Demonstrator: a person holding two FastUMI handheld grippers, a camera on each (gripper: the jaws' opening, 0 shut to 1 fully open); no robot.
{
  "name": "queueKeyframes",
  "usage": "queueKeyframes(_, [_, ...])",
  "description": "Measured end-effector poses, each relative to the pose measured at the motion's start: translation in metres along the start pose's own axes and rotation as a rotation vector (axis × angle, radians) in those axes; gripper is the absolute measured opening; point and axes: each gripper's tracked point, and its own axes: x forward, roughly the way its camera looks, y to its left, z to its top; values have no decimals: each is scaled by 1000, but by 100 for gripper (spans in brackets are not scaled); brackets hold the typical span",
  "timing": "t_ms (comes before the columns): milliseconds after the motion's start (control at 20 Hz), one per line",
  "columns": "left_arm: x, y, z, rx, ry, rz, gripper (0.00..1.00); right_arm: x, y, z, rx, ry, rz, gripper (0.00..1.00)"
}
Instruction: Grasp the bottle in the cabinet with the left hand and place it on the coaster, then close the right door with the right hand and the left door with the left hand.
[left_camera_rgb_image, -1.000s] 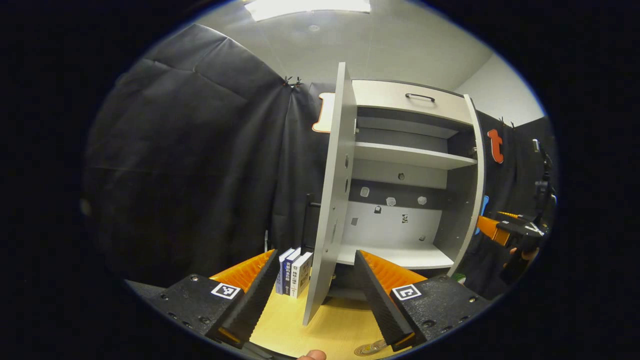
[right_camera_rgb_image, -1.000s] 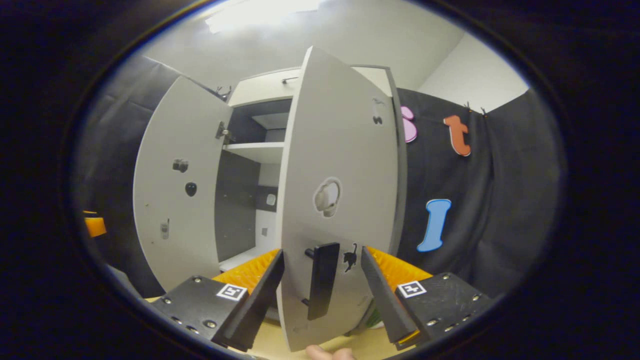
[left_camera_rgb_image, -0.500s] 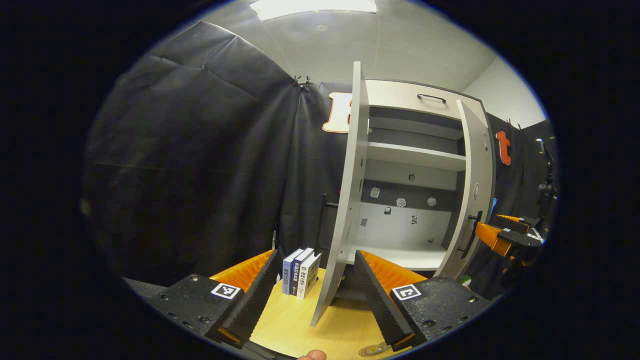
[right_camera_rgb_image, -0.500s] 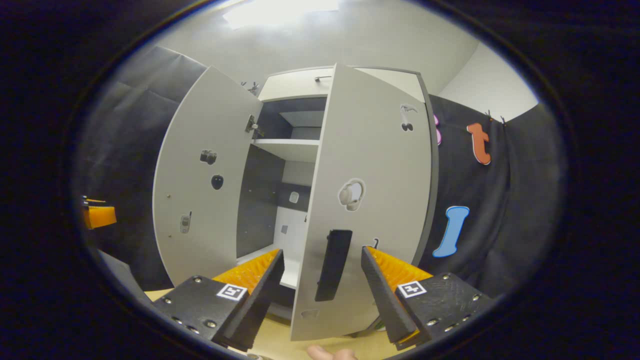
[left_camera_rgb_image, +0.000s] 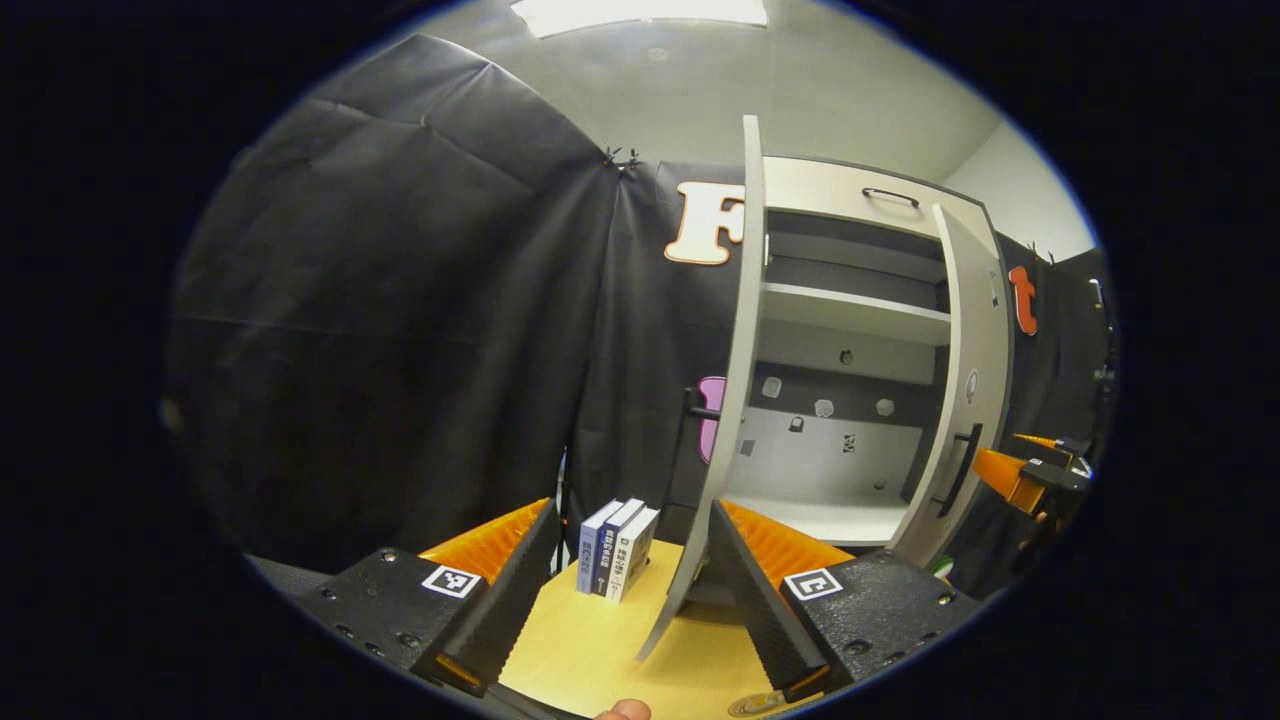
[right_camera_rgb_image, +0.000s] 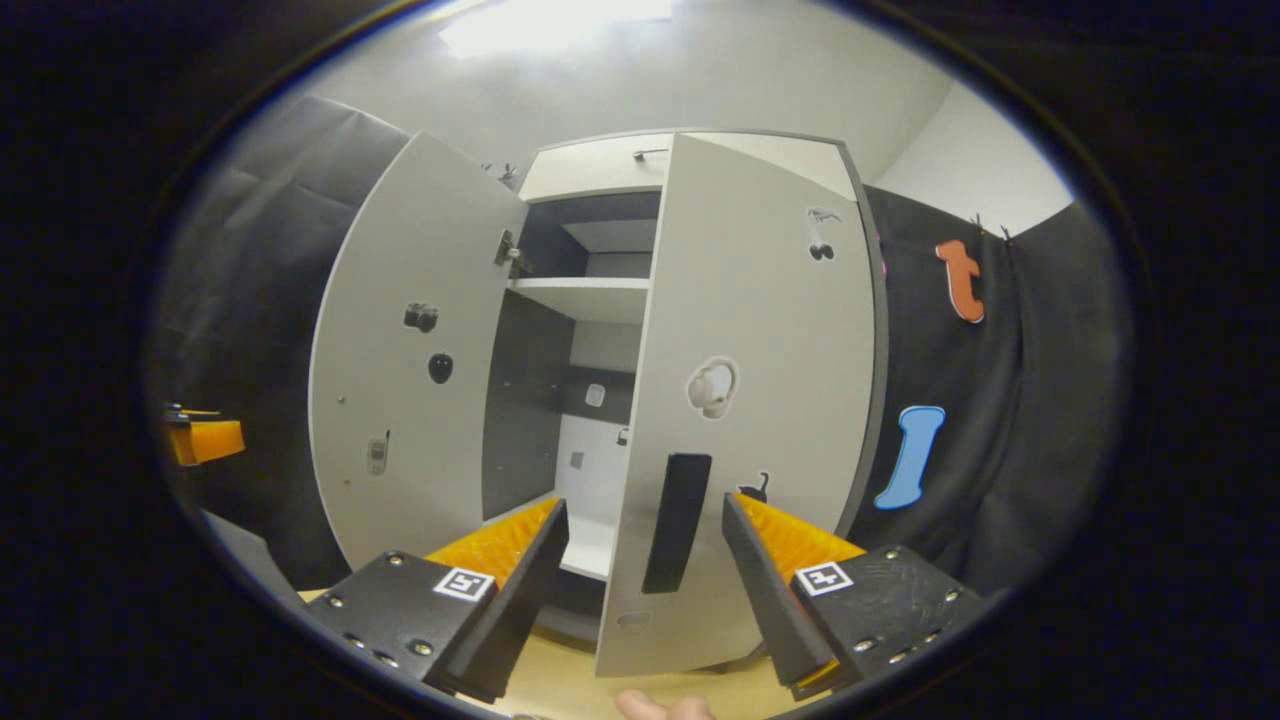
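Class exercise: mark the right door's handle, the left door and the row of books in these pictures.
right door's handle (right_camera_rgb_image: 677, 522), right gripper view, middle of the black bar.
left door (right_camera_rgb_image: 410, 350), right gripper view, its inner face.
books (left_camera_rgb_image: 617, 548), left gripper view, the middle spine.

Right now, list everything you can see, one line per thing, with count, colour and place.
Cabinet: one, grey and white, on the table, shelves bare.
Left door: one, grey, wide open.
Right door: one, grey, black handle, partly closed.
Books: three, blue and white, upright left of the cabinet.
Table: one, yellow wood.
Coaster: one, round, at the table's near edge.
Left claw: black and orange, open, before the left door's edge.
Right claw: black and orange, open, at the right door's handle.
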Motion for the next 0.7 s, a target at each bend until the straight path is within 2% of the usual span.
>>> queueKeyframes(450, [24, 50, 2, -83, -24, 97, 95, -1, -6, 0, -5, 0, -48, 94])
queueKeyframes(700, [47, 56, -12, -64, -5, 101, 95, -2, -9, 0, -1, 1, -74, 94])
